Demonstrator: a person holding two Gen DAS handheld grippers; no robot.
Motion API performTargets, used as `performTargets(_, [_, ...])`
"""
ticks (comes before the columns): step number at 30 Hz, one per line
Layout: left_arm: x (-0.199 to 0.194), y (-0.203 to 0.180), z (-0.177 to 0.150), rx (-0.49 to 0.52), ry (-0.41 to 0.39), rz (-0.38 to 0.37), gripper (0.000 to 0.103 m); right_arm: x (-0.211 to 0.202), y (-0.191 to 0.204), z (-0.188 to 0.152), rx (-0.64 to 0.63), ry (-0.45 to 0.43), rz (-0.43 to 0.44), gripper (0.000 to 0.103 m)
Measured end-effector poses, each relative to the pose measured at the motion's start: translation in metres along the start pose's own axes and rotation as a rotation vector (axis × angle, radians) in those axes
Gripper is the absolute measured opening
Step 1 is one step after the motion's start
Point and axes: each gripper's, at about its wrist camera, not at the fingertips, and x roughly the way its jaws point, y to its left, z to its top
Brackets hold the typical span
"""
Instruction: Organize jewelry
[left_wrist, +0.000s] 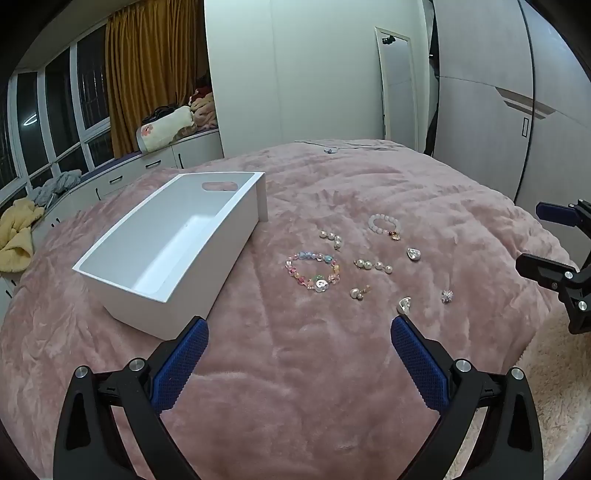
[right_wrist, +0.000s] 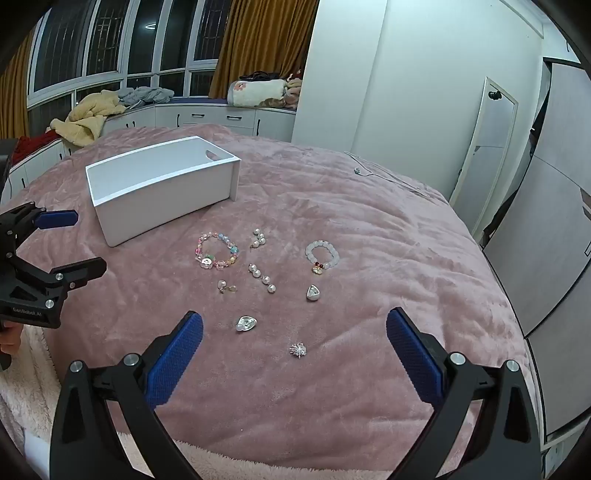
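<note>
Pink plush bedspread (right_wrist: 369, 221): jewelry loose, white box (right_wrist: 162, 184) seemingly empty.
Left gripper (left_wrist: 299, 341) and right gripper (right_wrist: 294, 334) both spread, empty; first pick pending, likely the snowflake brooch (right_wrist: 298, 350).

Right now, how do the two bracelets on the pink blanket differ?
The multicoloured bead bracelet mixes pink, blue and green beads; the white bead bracelet is one pale colour with a small gold charm. The multicoloured one looks larger and lies nearer the white box. Both lie flat as closed loops, untouched.
</note>
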Motion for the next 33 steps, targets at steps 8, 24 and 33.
performTargets(8, [-0.0027,-0.0054,0.0000,0.014,-0.004,0.001,0.100,0.0003,0.0002,-0.0001,-0.001,-0.001,0.000,0.098])
performTargets(24, [-0.0048,-0.0040,0.0052,0.007,0.000,-0.004,0.100,0.0020,0.0013,0.0006,-0.008,0.007,-0.003,0.098])
performTargets(33, [-0.0039,-0.0047,0.0039,0.008,0.002,-0.009,0.100,0.0020,0.0016,0.0009,-0.009,0.009,-0.004,0.098])
